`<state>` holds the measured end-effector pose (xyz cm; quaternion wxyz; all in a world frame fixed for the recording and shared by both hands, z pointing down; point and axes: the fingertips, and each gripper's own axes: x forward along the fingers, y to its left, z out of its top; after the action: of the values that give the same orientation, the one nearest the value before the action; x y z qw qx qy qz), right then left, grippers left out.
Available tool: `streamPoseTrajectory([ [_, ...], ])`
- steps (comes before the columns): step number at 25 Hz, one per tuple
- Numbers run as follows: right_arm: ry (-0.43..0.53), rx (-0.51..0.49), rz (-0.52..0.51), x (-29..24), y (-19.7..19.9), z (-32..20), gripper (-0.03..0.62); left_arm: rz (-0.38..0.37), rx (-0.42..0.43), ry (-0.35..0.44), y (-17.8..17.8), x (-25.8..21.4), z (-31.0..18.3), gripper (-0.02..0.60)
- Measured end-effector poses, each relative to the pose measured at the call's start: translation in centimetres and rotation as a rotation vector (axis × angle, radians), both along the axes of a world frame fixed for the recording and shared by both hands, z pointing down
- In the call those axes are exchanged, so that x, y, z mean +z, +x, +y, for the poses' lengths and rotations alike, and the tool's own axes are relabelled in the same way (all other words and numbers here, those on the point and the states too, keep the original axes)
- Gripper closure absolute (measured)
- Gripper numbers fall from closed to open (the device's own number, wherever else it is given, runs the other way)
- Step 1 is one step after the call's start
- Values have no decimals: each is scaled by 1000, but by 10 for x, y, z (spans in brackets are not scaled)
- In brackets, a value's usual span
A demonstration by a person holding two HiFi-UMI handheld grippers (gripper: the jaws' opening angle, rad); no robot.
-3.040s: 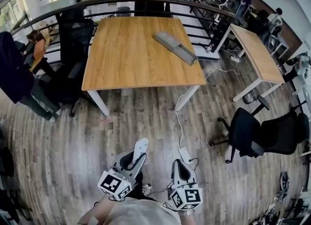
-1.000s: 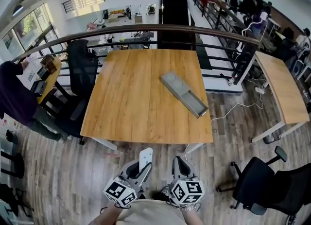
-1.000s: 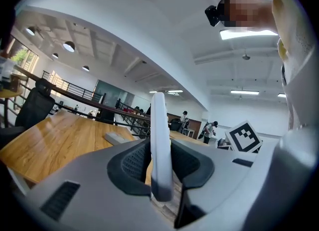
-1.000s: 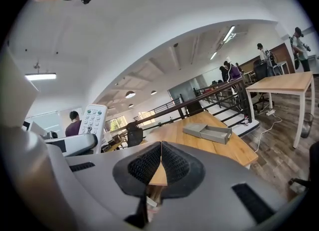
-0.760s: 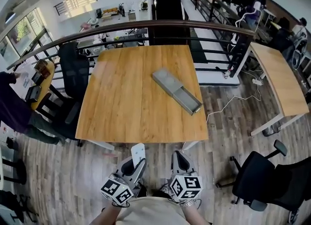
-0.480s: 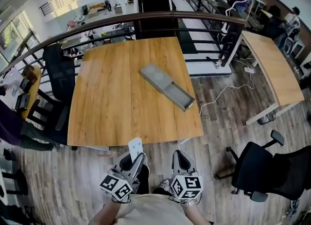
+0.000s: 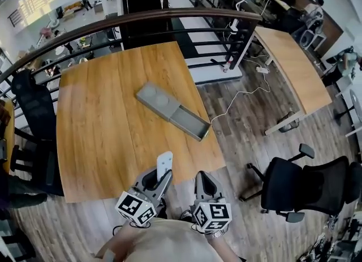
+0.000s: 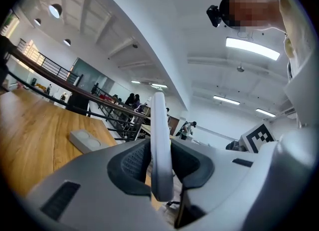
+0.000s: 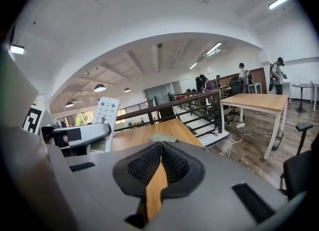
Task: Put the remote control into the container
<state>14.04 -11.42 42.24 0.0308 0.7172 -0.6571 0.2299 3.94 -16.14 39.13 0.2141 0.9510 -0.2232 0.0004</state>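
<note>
You stand nearer the table (image 7: 96,131) than before; at its near edge your left gripper (image 7: 158,177) pinches the remote control (image 7: 164,162), your right gripper (image 7: 202,179) is pressed together, and the container (image 7: 172,111) lies mid-table

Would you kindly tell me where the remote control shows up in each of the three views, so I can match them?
Head view: the remote control is at bottom centre, gripped in the left tongs.
Left gripper view: the remote control is at centre, edge-on between the jaws.
Right gripper view: the remote control is at left, keypad towards the camera.
Shared landmark: the grey container on the wooden table.
</note>
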Motion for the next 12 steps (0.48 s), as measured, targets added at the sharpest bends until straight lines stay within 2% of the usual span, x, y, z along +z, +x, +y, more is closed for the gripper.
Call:
streamPoseTrajectory([
  [7,-67,51,24,7,-26,-54,576,-2,75,-42,-2,14,-79,471],
  [12,-107,46,9,18,-30,-84,576,-47,85,-40,1,28,-110,471],
])
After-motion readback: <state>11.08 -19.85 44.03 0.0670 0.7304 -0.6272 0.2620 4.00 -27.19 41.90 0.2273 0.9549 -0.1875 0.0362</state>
